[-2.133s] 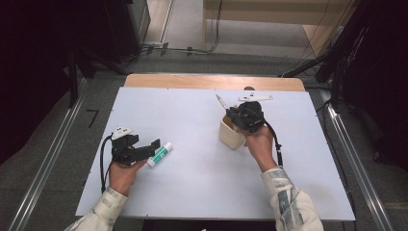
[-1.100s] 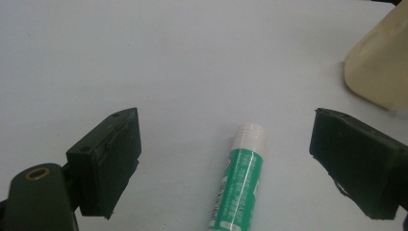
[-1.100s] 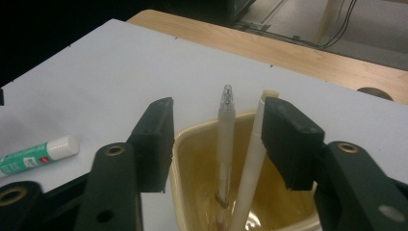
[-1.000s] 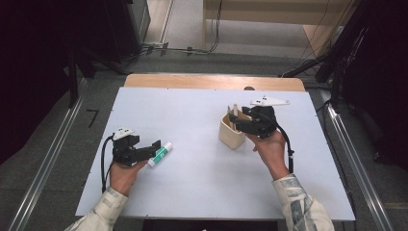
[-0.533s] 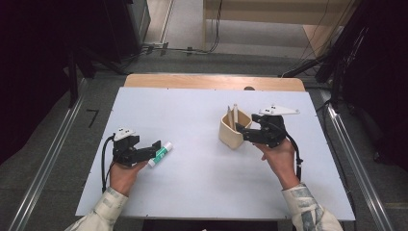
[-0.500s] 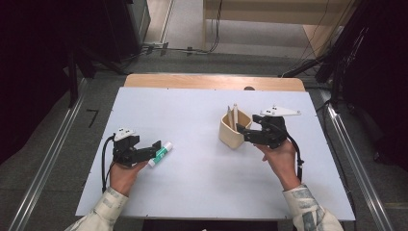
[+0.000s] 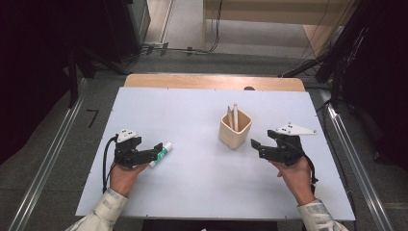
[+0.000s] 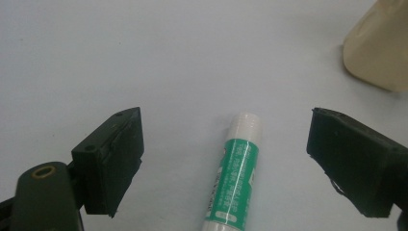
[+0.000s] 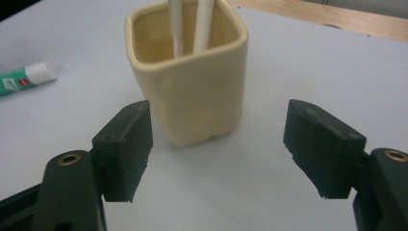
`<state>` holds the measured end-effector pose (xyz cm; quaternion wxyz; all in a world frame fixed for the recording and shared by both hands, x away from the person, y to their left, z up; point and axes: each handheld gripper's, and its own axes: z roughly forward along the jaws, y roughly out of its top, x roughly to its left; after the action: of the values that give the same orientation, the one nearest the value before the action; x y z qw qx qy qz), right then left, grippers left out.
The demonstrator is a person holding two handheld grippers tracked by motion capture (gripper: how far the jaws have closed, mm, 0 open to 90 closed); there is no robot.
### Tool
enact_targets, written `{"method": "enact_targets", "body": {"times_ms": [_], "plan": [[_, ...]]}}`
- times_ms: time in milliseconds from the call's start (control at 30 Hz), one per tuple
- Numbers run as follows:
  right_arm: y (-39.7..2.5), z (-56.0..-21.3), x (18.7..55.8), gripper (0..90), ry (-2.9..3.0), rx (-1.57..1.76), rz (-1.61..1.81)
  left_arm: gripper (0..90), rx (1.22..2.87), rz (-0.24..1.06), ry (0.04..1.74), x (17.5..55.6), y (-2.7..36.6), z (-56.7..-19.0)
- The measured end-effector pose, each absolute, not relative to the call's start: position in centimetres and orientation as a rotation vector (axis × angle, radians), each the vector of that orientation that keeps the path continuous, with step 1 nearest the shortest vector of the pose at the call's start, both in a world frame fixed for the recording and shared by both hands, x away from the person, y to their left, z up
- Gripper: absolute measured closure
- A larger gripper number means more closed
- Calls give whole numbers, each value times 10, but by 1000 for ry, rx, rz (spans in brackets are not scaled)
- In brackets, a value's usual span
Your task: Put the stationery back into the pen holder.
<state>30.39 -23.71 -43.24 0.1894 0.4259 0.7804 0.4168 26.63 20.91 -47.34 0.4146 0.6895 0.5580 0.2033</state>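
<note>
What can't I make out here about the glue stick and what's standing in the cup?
- Glue stick: its lower end is cut off by the bottom edge of the left gripper view; label print too small to read.
- White sticks in the cup: tops cut by the right gripper view's upper edge, lower ends hidden by the cup wall; too small in the high view to identify.

The worktop (image 7: 192,110) is pale blue-white, with a bare wood strip (image 7: 214,82) along its far edge. The cup (image 7: 235,129) is cream, and the two sticks (image 7: 232,117) in it are white. The glue stick (image 8: 235,173) has a green label with white lettering, a thin red band, and a white cap. Both tools, left (image 7: 156,150) and right (image 7: 256,146), are black, with brass-coloured rivets; the plate (image 7: 292,129) on the right one is light grey. The sleeves (image 7: 103,211) are pale with a faint check. The floor (image 7: 48,159) is grey.
</note>
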Motion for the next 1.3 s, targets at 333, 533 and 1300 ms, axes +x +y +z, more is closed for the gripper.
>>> {"method": "enact_targets", "body": {"times_ms": [333,533,1300], "plan": [[-265,-446,287,236,2184,1244,1118,169,1797,478,1392,262,211,-480],[-277,-450,281,235,2170,1272,1095,179,1832,455,1382,263,206,-484],[-292,-455,275,235,2152,1305,1065,346,1931,402,1384,269,192,-499]]}}
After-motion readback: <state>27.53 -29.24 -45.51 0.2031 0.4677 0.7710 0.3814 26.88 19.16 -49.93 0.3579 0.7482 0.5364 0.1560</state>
